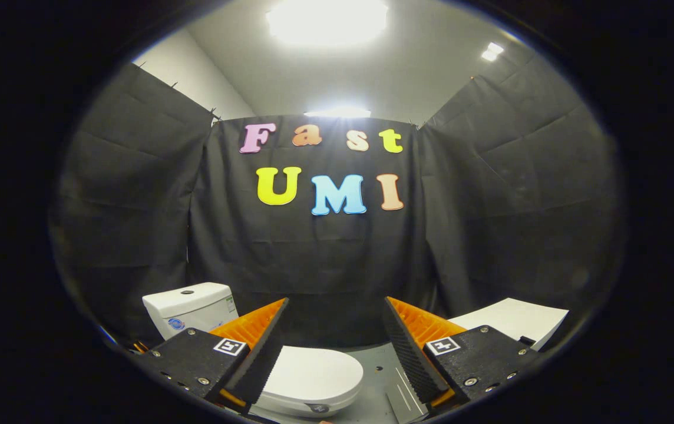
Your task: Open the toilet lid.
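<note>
Tongs spread wide, we see, with nothing between the fingers. Below and just ahead of them sits a white toilet: its lid lies flat and closed, partly hidden behind the left finger, and the tank stands behind it, beyond that same finger. The toilet rests on a grey floor, where a pale strip lies near the right finger. Beyond the right finger we make out a white slab, tilted; we cannot tell what it is. Black cloth walls the booth on three sides. Above it a white ceiling carries a bright lamp.
</note>
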`<action>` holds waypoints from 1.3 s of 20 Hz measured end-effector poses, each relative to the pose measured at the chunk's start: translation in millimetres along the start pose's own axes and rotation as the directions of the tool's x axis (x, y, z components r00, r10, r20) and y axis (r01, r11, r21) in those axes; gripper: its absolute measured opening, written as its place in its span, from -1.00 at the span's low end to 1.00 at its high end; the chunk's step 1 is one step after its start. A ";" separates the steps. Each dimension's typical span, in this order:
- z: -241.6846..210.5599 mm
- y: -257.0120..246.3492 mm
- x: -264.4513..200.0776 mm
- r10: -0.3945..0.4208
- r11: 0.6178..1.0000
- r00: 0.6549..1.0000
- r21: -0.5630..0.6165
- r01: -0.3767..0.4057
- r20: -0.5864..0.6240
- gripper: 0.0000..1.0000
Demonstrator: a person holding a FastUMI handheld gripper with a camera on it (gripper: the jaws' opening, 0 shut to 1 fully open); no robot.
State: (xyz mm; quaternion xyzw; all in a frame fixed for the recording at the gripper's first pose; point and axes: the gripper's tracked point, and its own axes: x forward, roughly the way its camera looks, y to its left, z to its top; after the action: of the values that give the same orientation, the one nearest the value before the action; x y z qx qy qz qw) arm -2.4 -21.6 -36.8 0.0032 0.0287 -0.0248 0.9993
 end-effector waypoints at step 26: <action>-184.1 51.6 14.5 0.086 0.878 0.975 0.477 0.023 -0.206 0.92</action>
State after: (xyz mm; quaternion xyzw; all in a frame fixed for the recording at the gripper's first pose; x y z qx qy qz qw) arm 4.1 30.6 -221.1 0.2522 0.1328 -0.0142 0.9584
